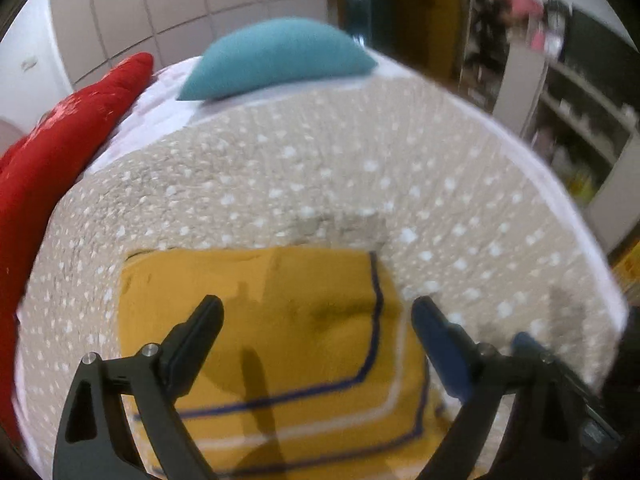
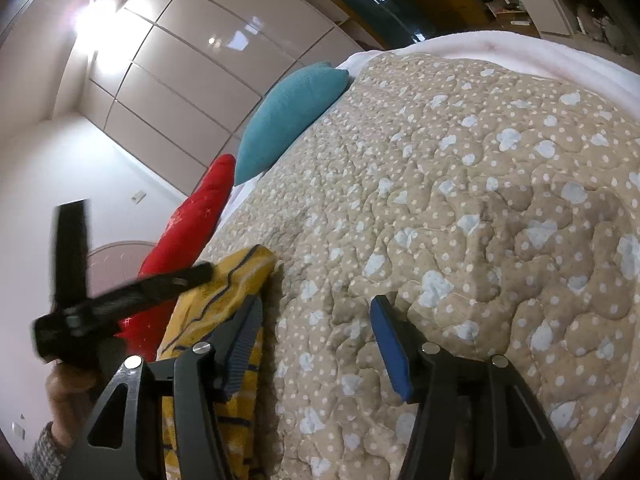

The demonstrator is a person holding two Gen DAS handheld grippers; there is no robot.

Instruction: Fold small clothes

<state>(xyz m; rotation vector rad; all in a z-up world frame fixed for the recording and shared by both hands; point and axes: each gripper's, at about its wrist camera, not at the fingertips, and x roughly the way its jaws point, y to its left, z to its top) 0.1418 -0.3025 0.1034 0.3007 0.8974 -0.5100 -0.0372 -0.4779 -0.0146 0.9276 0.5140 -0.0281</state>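
A small yellow garment [image 1: 288, 344] with dark blue and white stripes lies flat on the beige dotted quilt [image 1: 280, 184]. My left gripper [image 1: 318, 308] is open and empty, hovering over the garment with its fingers spread on either side. In the right wrist view the garment [image 2: 224, 288] shows at the left, by the quilt's edge. My right gripper [image 2: 316, 312] is open and empty above the quilt [image 2: 460, 200], just right of the garment. The left gripper [image 2: 132, 248] shows there too, open, held by a hand.
A teal pillow [image 1: 276, 60] and a red pillow [image 1: 68, 148] lie at the bed's far side; both show in the right wrist view, teal [image 2: 288, 124] and red [image 2: 192, 232]. Shelves [image 1: 576, 112] stand right of the bed. White wardrobe panels [image 2: 180, 60] stand behind.
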